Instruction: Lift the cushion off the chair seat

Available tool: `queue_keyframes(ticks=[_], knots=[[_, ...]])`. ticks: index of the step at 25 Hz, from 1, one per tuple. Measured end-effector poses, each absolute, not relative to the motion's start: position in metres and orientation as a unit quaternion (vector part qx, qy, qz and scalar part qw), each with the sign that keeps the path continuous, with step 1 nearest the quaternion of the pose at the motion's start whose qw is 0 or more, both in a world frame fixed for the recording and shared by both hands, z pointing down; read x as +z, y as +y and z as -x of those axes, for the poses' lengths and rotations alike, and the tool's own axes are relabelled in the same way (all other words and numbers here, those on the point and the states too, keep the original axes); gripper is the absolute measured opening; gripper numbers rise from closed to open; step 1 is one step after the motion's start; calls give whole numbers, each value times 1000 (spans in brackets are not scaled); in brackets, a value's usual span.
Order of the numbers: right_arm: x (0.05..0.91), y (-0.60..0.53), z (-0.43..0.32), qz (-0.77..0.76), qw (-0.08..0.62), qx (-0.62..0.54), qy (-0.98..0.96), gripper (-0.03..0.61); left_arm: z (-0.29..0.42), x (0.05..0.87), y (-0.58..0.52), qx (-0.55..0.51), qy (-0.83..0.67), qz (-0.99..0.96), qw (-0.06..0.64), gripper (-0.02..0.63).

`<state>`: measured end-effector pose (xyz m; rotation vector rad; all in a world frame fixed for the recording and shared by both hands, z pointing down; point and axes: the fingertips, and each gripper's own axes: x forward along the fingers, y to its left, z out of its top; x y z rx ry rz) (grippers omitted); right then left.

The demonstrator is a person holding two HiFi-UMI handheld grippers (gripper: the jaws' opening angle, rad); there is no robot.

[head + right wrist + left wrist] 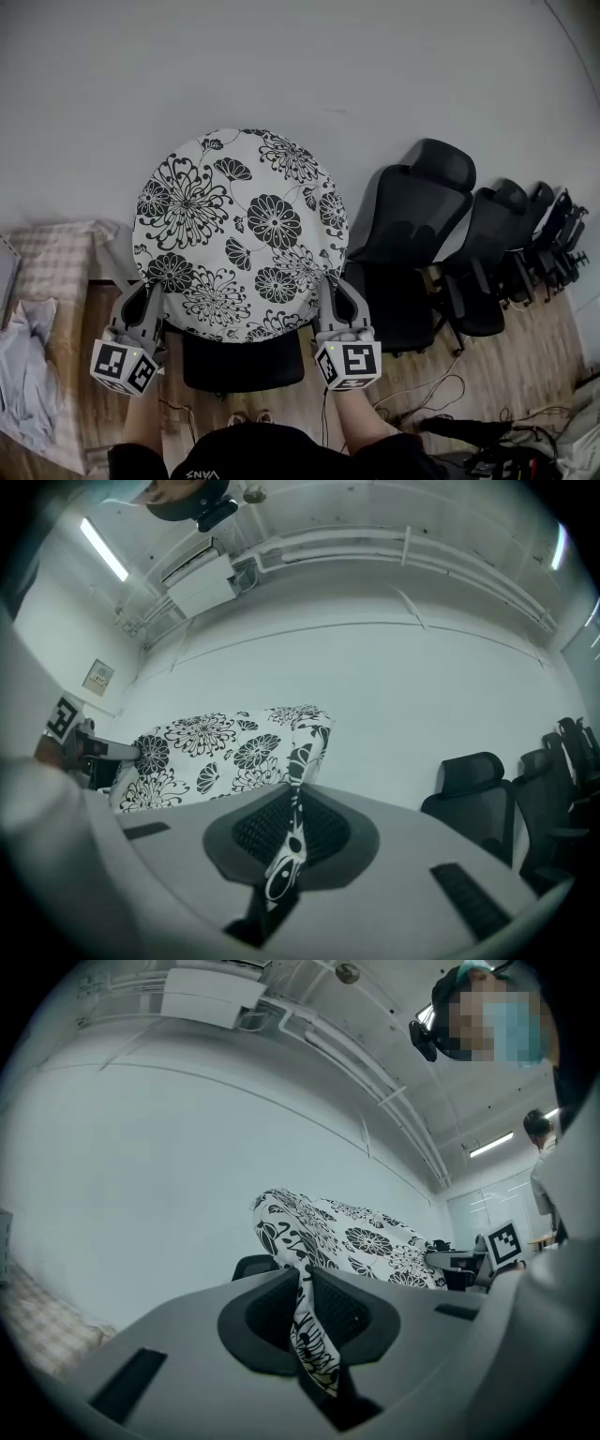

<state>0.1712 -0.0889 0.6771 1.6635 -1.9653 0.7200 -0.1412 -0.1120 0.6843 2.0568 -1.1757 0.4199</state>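
Observation:
A round white cushion (242, 234) with black flower prints hangs in the air above a black chair seat (242, 361). My left gripper (148, 298) is shut on the cushion's near left edge, and my right gripper (330, 292) is shut on its near right edge. In the left gripper view the printed fabric (314, 1340) is pinched between the jaws and the cushion (347, 1241) spreads to the right. In the right gripper view the fabric (286, 850) is pinched too, with the cushion (225, 752) spreading left.
A row of black office chairs (422, 234) stands to the right along a white wall (375, 75). A table with checked cloth (56, 272) and crumpled fabric lies at the left. Cables (450, 403) trail over the wooden floor at lower right.

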Motion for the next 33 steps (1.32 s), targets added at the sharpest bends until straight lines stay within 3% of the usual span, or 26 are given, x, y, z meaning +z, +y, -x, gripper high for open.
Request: queue_keyframes(ticks=[33], knots=[[677, -87, -168, -601, 247, 262, -713, 26, 142, 682, -114, 159, -453, -801, 358, 46]])
